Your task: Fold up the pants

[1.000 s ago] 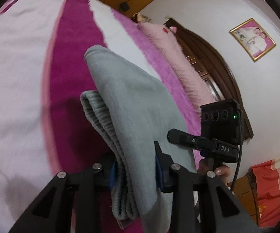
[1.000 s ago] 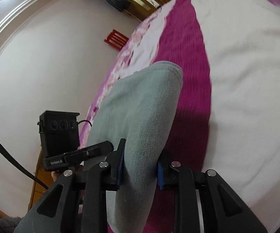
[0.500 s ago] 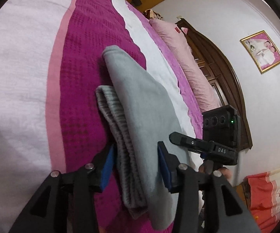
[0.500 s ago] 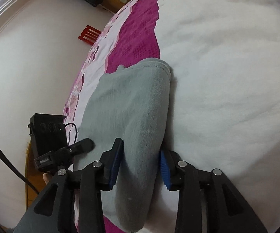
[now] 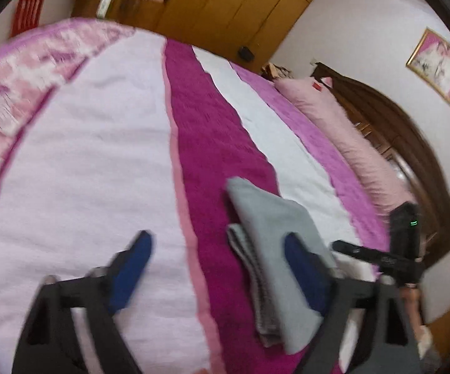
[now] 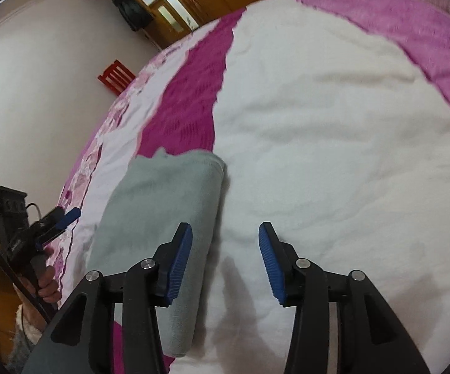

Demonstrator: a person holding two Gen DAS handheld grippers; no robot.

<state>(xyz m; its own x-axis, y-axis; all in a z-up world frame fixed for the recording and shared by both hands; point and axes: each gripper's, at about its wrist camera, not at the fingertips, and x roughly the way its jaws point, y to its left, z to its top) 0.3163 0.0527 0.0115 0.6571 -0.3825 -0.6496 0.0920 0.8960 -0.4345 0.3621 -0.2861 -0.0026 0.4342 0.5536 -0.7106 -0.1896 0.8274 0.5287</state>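
Note:
The grey pants (image 5: 274, 243) lie folded in a thick stack on the bed, across the magenta stripe. They also show in the right wrist view (image 6: 162, 218). My left gripper (image 5: 215, 268) is open and empty, its right finger (image 5: 302, 268) over the stack's right part. My right gripper (image 6: 225, 261) is open and empty, its left finger (image 6: 178, 261) over the stack's right edge, its right finger (image 6: 270, 265) over the white bedcover. Each view shows the other gripper beside the stack.
The bed (image 5: 84, 171) has a white, pink and magenta cover. A long pink pillow (image 5: 349, 143) lies against the dark wooden headboard (image 5: 412, 143). Wooden wardrobes (image 5: 225, 3) stand behind. A red chair (image 6: 115, 76) stands by the wall.
Both grippers have opened and let go of the pants. The folded stack now rests on the bed, and both grippers have pulled back and tilted up.

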